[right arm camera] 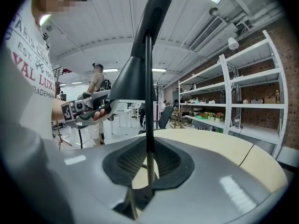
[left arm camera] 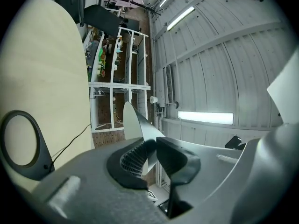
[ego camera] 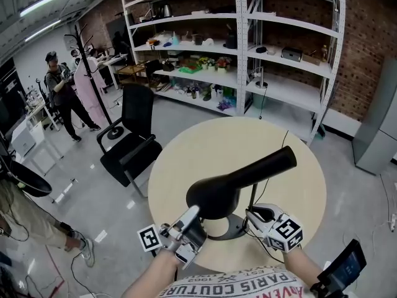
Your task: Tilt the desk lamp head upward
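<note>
left gripper clamped on black conical lamp head, near rim | right gripper clamped on thin black stem | head's long axis slants up-right, away from both

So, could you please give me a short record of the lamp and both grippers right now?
Lamp: black cone-shaped lamp head on a thin black stem
Surface: round beige table
Left gripper: fingers closed on the head's rim
Right gripper: fingers closed on the stem
Head pose: wide end low, near the person
</note>
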{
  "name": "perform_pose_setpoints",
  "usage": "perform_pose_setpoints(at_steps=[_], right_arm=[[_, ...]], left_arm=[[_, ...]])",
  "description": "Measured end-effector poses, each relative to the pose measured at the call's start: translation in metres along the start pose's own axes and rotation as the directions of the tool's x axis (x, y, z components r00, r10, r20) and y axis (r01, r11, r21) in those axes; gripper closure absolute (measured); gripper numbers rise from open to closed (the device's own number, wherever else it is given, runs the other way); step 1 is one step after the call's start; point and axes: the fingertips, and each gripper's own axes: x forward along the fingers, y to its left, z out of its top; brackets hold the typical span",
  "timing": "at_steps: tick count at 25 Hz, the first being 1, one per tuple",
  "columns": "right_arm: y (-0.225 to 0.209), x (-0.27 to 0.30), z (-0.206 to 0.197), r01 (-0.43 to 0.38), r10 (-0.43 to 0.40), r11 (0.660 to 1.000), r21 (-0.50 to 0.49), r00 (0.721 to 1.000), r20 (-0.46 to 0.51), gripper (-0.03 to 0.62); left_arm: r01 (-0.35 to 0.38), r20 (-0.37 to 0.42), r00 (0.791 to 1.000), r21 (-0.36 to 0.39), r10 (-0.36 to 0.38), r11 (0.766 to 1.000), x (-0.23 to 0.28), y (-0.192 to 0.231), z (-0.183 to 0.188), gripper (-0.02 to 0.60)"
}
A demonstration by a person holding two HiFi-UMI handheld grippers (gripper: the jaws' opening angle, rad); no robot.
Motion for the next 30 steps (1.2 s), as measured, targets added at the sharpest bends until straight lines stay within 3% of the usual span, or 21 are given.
perform_pose_setpoints(at_steps=[15,30], right_arm=[[0.005,0.003,-0.006,-0.003,0.003,1.0,0.008,0.999,-0.044,0.546],[0.008,0.006,-0.009,0.003,-0.003,1.0,0.004,0.999,-0.049,0.546]], left_arm=[[-0.006,0.005,1.0,-0.053,0.007,0.999,-0.005,-0.001,0.002,0.528],[0.011,-0.016,1.0,0.069,-0.01,0.998,-0.005,-0.028,0.028,0.545]])
